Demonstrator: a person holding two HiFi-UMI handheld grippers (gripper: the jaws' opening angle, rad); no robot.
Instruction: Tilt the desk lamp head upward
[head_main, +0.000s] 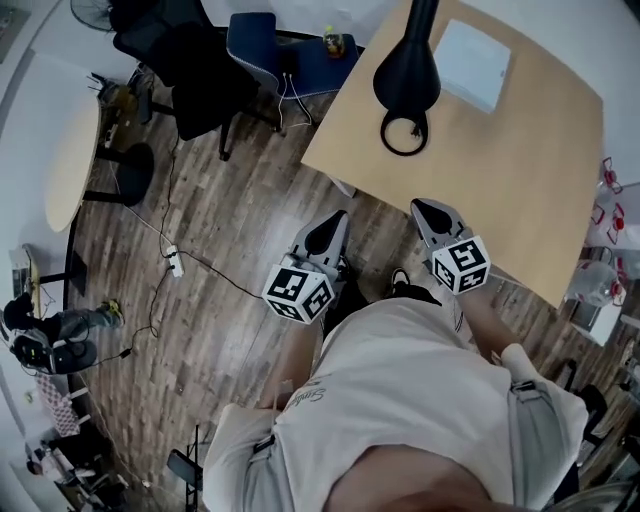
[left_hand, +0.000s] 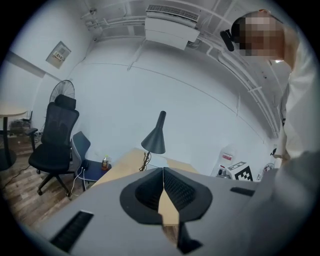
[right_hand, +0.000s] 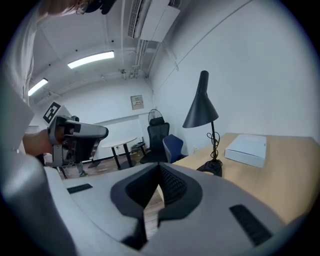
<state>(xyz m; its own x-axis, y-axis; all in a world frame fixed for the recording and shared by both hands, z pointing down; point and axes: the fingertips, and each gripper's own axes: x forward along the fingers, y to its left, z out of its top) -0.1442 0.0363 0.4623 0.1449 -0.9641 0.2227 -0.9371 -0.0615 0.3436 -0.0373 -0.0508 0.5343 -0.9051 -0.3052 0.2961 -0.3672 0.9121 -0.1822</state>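
Note:
A black desk lamp stands on the wooden desk (head_main: 520, 180). Its cone head (head_main: 406, 72) points down over the round base (head_main: 404, 133) with a coiled cord. The left gripper view shows the lamp head (left_hand: 154, 138) far ahead; the right gripper view shows the head (right_hand: 200, 113) and base (right_hand: 213, 168) ahead to the right. My left gripper (head_main: 337, 219) hangs over the floor just off the desk's near edge, jaws shut and empty. Over the near edge of the desk, my right gripper (head_main: 430, 209) is also shut on nothing. Both are well short of the lamp.
A white box (head_main: 472, 62) lies on the desk beyond the lamp. A blue chair (head_main: 262, 45) and a black office chair (head_main: 190, 70) stand off the desk's far left corner. A pale round table (head_main: 70, 160) is at left, and a power strip (head_main: 175, 262) lies on the floor.

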